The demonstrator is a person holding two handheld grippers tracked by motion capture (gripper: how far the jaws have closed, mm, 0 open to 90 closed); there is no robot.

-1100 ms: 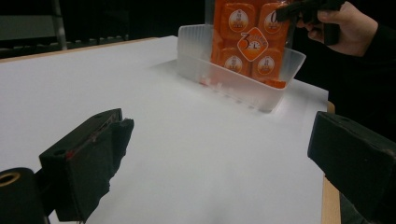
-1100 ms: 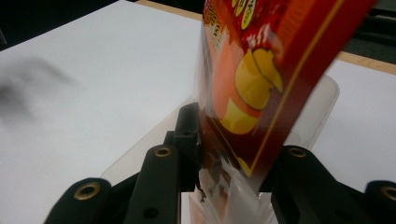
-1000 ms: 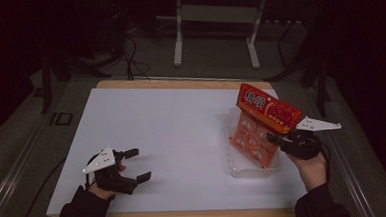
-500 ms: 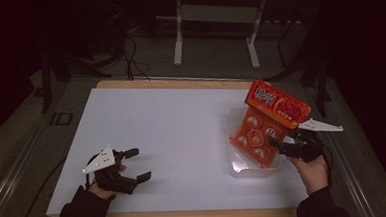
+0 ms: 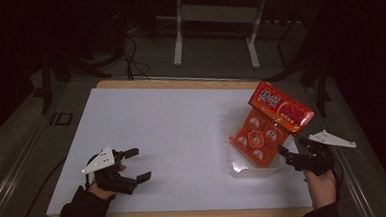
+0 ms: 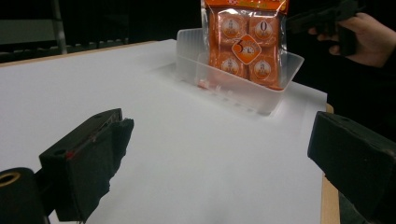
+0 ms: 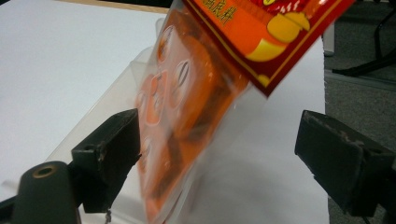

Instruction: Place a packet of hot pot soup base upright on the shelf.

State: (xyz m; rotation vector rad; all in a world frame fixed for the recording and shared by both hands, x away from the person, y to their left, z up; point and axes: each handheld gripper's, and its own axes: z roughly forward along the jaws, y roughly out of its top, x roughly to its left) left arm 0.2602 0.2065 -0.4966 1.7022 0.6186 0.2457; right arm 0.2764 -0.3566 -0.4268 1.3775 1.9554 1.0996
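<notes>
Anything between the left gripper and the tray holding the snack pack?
Nothing: bare white table between left gripper and tray with snack pack, per the high view.

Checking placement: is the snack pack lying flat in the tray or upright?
Upright, tilted: the snack pack has its bottom inside the clear tray, top sticking above the rim.

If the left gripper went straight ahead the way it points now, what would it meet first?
Probably the clear plastic tray holding the upright orange snack packet. The left gripper, jaws open, points across bare white table surface towards it, though depth is hard to judge.
</notes>
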